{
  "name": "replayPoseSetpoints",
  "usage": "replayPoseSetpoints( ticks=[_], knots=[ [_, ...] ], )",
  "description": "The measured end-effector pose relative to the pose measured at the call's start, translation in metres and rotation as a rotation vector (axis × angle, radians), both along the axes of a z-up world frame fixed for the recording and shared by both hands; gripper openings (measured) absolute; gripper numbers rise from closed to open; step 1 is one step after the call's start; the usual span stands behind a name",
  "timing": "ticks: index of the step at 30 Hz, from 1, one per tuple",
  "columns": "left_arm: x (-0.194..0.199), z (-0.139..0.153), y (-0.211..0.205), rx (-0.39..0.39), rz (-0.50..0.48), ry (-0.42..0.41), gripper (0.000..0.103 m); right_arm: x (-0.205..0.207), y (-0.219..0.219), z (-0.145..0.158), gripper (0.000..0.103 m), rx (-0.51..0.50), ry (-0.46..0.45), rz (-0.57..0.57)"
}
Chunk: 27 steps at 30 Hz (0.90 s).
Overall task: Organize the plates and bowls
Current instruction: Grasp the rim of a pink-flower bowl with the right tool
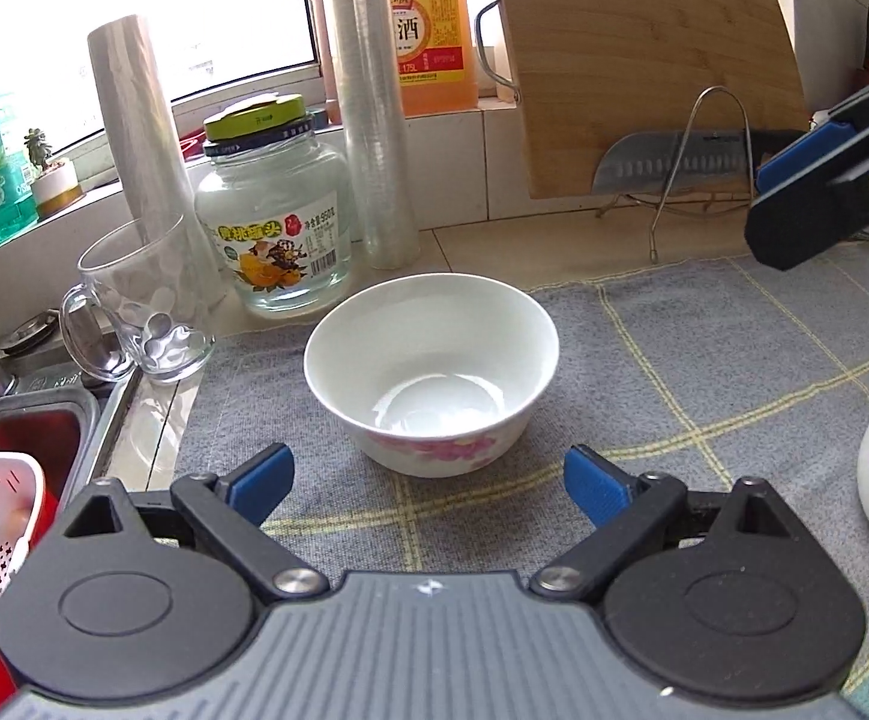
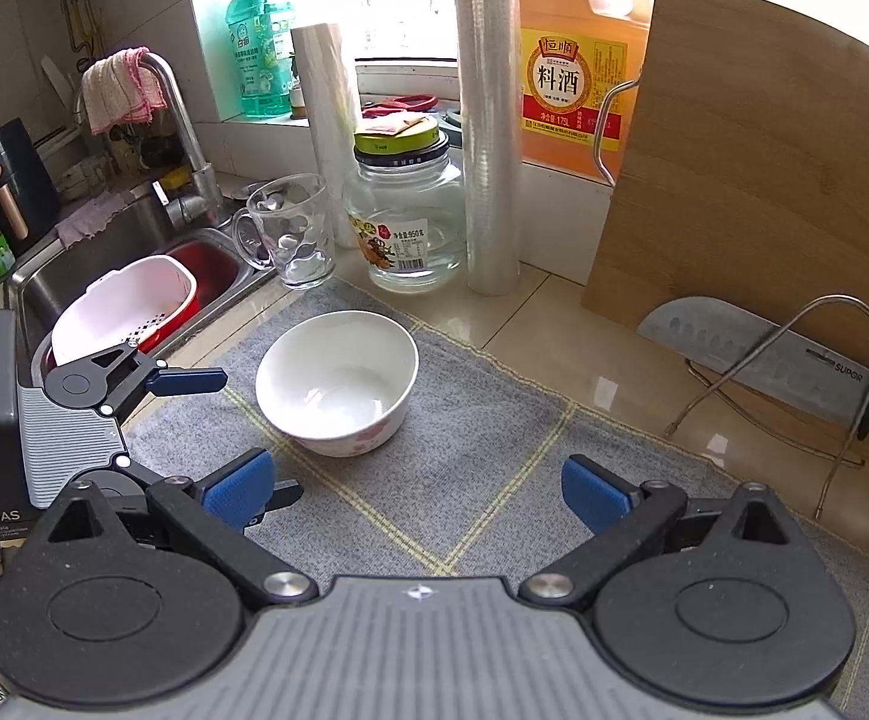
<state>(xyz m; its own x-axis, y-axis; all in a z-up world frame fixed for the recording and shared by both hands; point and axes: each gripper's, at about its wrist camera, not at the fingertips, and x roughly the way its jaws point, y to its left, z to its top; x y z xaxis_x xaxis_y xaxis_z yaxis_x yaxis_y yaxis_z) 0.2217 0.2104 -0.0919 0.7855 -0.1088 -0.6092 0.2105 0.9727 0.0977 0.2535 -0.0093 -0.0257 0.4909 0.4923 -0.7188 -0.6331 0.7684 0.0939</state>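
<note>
I'm seeing the bowl (image 1: 431, 369) sitting at 12 o'clock on the cloth-covered surface (image 1: 704, 360). Left tool (image 1: 428, 483) and right tool (image 2: 416, 489) are both spread, pinching nothing. Ceramic's looking stiff, slick, breakable; I'm aiming for the rim.

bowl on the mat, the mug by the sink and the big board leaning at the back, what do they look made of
Bowl: likely glazed ceramic or porcelain; opaque white, glossy, with highlights inside and a pink flower print outside.
Mug: clear glass by the look; you see through it, and it has moulded dimples and a handle.
Board: wood, probably bamboo; pale tan with fine straight grain and a matte face.
</note>
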Motion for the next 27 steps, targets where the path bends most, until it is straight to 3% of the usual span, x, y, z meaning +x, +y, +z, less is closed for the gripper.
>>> replayPoseSetpoints(
  ticks=[17,27],
  knots=[
    [0.02,-0.004,0.001,-0.048,-0.045,-0.052,0.094,0.063,0.061,-0.024,0.101,-0.016,0.1,0.117],
    [0.025,-0.006,0.006,-0.081,-0.06,-0.055,0.094,0.092,0.09,-0.044,0.088,-0.049,0.148,0.168]
  ],
)
